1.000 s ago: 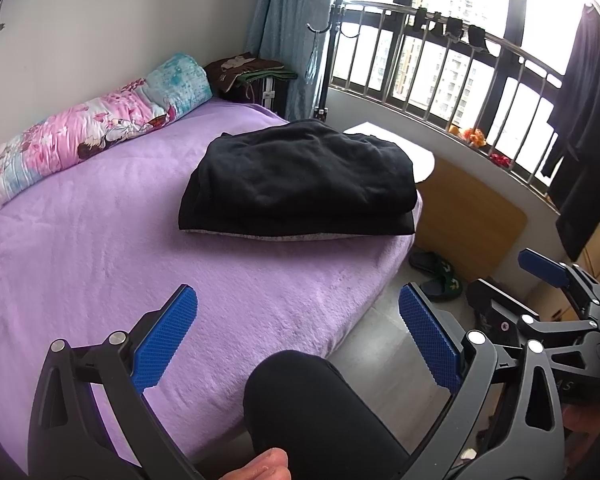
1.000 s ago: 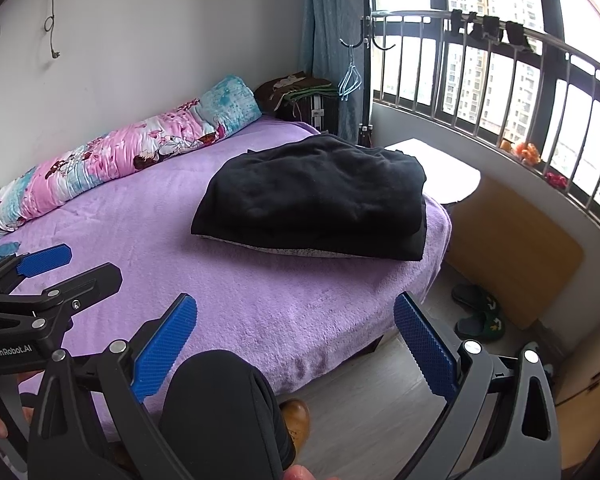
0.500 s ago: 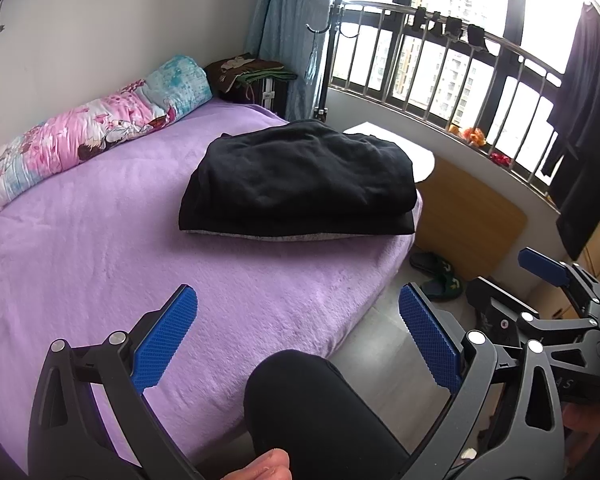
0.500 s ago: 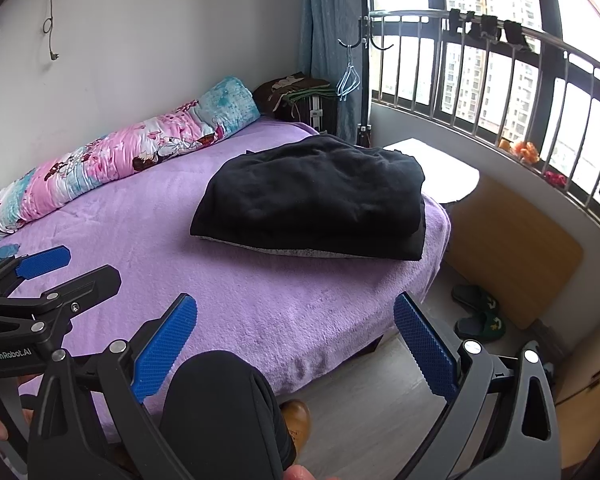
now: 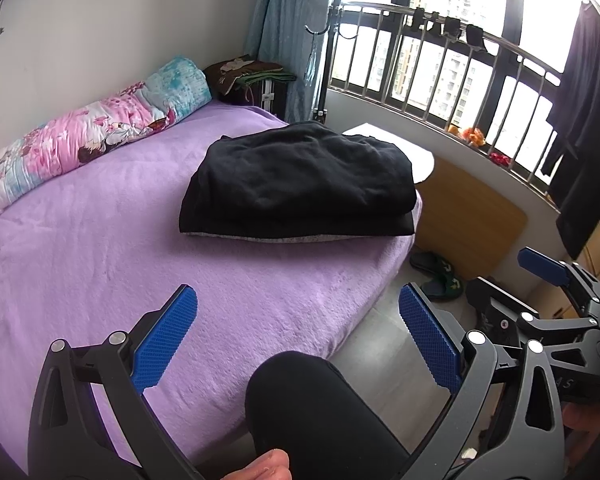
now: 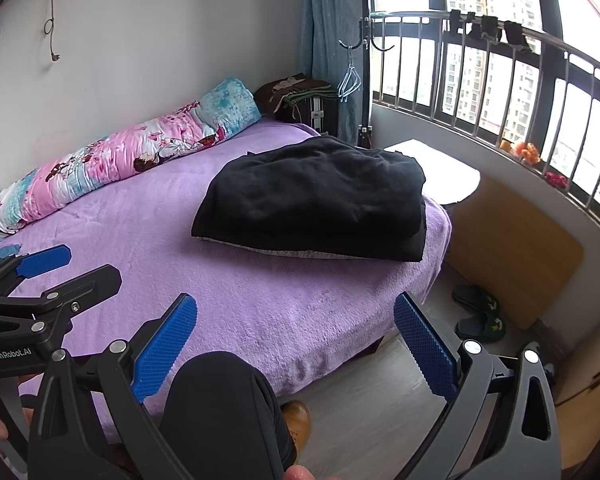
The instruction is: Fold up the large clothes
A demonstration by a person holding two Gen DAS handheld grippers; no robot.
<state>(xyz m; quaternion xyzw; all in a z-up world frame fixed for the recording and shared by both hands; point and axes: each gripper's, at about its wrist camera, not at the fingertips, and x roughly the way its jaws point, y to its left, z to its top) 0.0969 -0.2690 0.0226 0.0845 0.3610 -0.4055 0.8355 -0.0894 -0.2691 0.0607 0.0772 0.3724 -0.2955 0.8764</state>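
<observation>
A large black garment (image 5: 300, 184) lies folded in a thick rectangular stack on the purple bed (image 5: 100, 240), near the bed's far right corner; it also shows in the right wrist view (image 6: 316, 204). My left gripper (image 5: 298, 336) is open and empty, held back from the bed's near edge, well short of the garment. My right gripper (image 6: 296, 340) is open and empty too, held beside the left one. The right gripper shows at the right edge of the left wrist view (image 5: 540, 280). The left gripper shows at the left of the right wrist view (image 6: 40, 268).
A rolled floral quilt (image 6: 120, 160) lies along the wall side of the bed. My knee in black trousers (image 5: 320, 408) is below the grippers. Green slippers (image 6: 480, 316), a wooden board (image 6: 512, 248) and a railed window (image 6: 500, 80) are to the right.
</observation>
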